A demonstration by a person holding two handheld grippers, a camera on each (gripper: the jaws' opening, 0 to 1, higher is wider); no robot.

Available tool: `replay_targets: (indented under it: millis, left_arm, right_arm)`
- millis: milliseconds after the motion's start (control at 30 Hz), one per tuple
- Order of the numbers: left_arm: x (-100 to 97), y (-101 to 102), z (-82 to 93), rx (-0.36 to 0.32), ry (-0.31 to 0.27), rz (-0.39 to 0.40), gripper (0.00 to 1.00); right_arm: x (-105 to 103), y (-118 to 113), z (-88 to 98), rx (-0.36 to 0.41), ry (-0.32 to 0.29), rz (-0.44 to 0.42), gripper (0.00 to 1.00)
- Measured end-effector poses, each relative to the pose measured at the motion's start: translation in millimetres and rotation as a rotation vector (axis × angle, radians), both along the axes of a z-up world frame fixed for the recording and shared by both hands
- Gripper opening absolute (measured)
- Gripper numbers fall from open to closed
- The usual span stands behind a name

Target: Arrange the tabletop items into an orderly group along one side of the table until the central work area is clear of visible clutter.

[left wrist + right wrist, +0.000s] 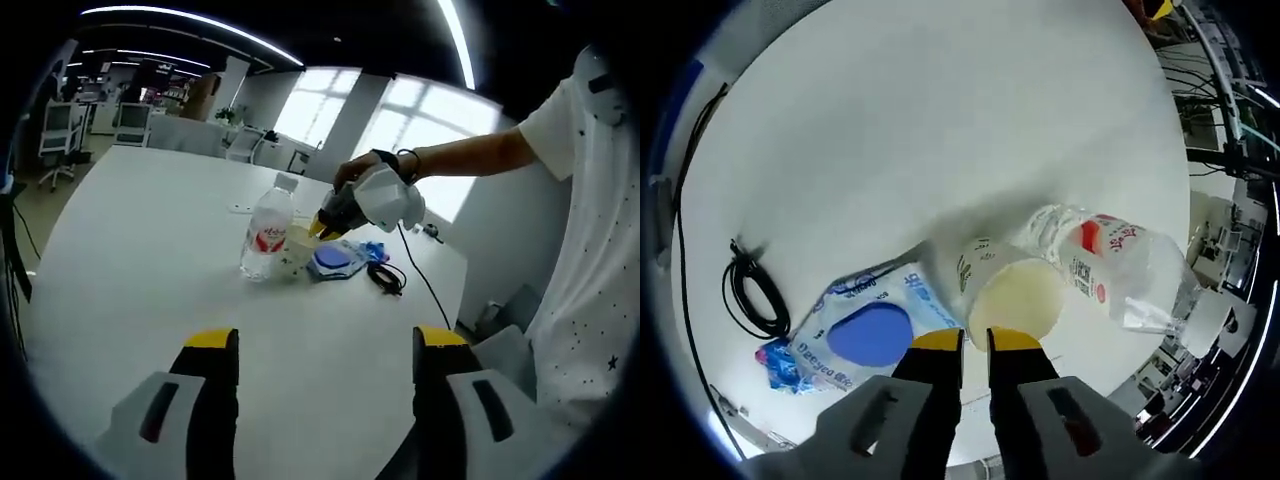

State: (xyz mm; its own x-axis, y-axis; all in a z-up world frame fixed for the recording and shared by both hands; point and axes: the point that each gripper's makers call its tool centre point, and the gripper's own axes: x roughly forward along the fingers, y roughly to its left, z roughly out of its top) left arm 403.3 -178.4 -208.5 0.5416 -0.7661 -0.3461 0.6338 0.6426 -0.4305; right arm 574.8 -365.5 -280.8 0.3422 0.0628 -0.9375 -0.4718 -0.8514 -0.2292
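A pale paper cup (1012,290) stands on the white table (940,120), between a clear water bottle with a red label (1110,262) and a packet with a blue disc (872,332). My right gripper (975,340) is shut on the cup's near rim, one jaw inside and one outside. In the left gripper view, the same cup (296,250), bottle (267,230) and packet (335,260) cluster at the far side, with the right gripper (328,226) held by a hand above the cup. My left gripper (326,340) hovers open over bare table, well short of them.
A coiled black cable (752,292) lies beside the packet, its cord (425,285) running off the table edge. A person in a white shirt (590,220) stands at the right. Office desks and chairs (130,125) lie beyond the table.
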Motion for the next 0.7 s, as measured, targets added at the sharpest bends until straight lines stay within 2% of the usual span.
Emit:
replay_targets:
  millis: [400,533,700]
  left_arm:
    - [2.3,-2.6,4.9,0.005,-0.012,-0.011,0.72]
    - [2.1,-3.3,6.6,0.010,-0.015,-0.017,0.72]
    - [2.5,-5.5,12.2,0.015,-0.022,-0.022,0.72]
  right_arm:
    - [-4.2,-3.7,1.6,0.020,0.018,-0.023,0.21]
    - [-4.8,-5.1,4.3,0.042,0.021,-0.047,0.30]
    - [-5.2,-8.1,12.0,0.085,0.021,-0.103,0.35]
